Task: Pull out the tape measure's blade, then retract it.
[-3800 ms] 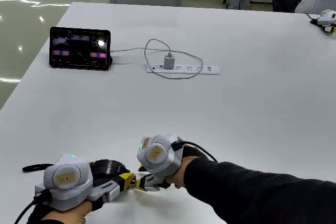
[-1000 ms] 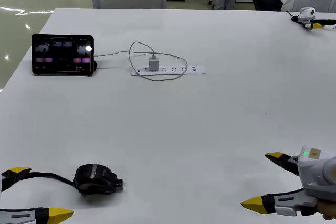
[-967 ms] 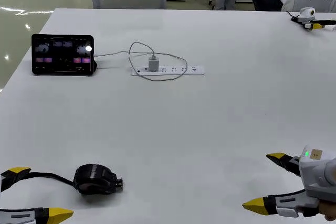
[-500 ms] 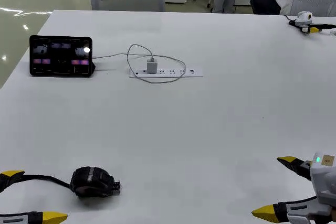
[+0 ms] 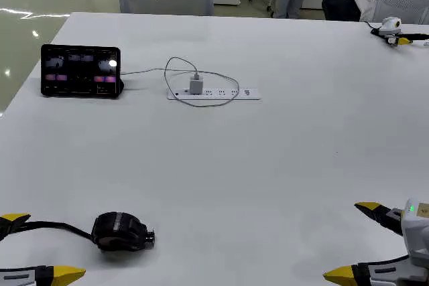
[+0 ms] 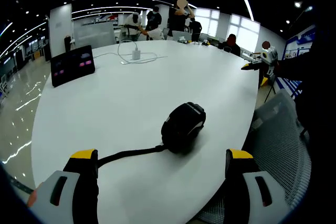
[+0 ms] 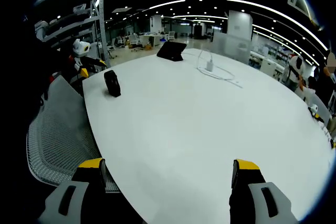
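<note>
A black tape measure (image 5: 119, 232) lies on the white table (image 5: 268, 165) near its front left, blade retracted, with a black wrist strap (image 5: 57, 227) trailing left. My left gripper (image 5: 37, 246) is open just left of it, yellow tips apart around the strap's end. In the left gripper view the tape measure (image 6: 182, 125) sits a short way ahead of the open gripper (image 6: 163, 157), the strap (image 6: 131, 152) running back toward the left jaw. My right gripper (image 5: 353, 241) is open at the front right, holding nothing. In the right gripper view the tape measure (image 7: 112, 83) lies far off.
A dark tablet (image 5: 81, 71) stands at the back left. A white power strip (image 5: 214, 93) with a charger and looped cable lies beside it. Another gripper (image 5: 395, 31) rests at the far right edge. People stand behind the table. A mesh chair (image 6: 278, 145) is at the near edge.
Since 3.8 s ago both grippers let go of the tape measure and drew apart. Over the last second the right gripper has slid slightly further right and lower; the tape measure lies still.
</note>
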{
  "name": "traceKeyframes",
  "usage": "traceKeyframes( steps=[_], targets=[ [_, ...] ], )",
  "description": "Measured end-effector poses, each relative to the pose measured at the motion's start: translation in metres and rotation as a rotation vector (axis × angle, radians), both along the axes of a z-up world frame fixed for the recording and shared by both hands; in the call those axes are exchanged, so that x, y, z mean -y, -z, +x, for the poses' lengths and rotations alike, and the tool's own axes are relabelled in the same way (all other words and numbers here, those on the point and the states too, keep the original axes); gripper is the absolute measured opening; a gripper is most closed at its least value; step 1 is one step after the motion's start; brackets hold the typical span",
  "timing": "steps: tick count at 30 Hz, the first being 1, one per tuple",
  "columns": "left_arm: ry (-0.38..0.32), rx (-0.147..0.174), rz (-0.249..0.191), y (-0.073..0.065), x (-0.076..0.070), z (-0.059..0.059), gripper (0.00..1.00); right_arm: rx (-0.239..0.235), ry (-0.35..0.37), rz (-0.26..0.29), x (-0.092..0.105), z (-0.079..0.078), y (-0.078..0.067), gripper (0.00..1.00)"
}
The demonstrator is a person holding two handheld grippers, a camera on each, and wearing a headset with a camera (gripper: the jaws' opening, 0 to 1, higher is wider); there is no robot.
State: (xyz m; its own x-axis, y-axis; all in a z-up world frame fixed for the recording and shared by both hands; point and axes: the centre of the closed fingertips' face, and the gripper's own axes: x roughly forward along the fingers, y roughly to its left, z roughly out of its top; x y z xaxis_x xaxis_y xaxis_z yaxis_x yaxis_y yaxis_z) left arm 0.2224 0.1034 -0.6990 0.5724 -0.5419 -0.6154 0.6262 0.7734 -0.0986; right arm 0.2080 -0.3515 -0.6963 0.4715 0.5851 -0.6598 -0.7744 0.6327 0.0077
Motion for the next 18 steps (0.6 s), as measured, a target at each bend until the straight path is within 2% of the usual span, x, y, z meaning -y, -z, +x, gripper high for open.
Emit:
traceKeyframes(
  steps=[7, 8, 9, 12, 15, 18],
  targets=[
    [0.023, -0.007, 0.001, 0.002, 0.002, 0.0, 0.99, 0.01, -0.001, 0.008, -0.005, -0.002, 0.002, 0.99],
    [0.03, 0.002, 0.012, 0.002, 0.002, 0.002, 0.99, 0.003, 0.002, 0.01, -0.006, -0.003, 0.003, 0.99],
    [0.034, -0.006, 0.012, 0.003, 0.002, 0.002, 0.99, 0.002, 0.003, 0.01, -0.006, -0.004, 0.004, 0.99],
    [0.041, 0.001, 0.015, 0.002, 0.001, 0.006, 0.99, -0.003, 0.004, 0.014, -0.01, -0.006, 0.006, 0.99],
    [0.044, 0.0, 0.018, 0.004, 0.001, 0.008, 0.99, -0.007, 0.004, 0.007, -0.011, -0.005, 0.01, 0.99],
    [0.048, -0.002, 0.018, 0.005, 0.001, 0.008, 0.99, -0.009, 0.008, 0.022, -0.015, -0.002, 0.007, 0.99]
  ],
)
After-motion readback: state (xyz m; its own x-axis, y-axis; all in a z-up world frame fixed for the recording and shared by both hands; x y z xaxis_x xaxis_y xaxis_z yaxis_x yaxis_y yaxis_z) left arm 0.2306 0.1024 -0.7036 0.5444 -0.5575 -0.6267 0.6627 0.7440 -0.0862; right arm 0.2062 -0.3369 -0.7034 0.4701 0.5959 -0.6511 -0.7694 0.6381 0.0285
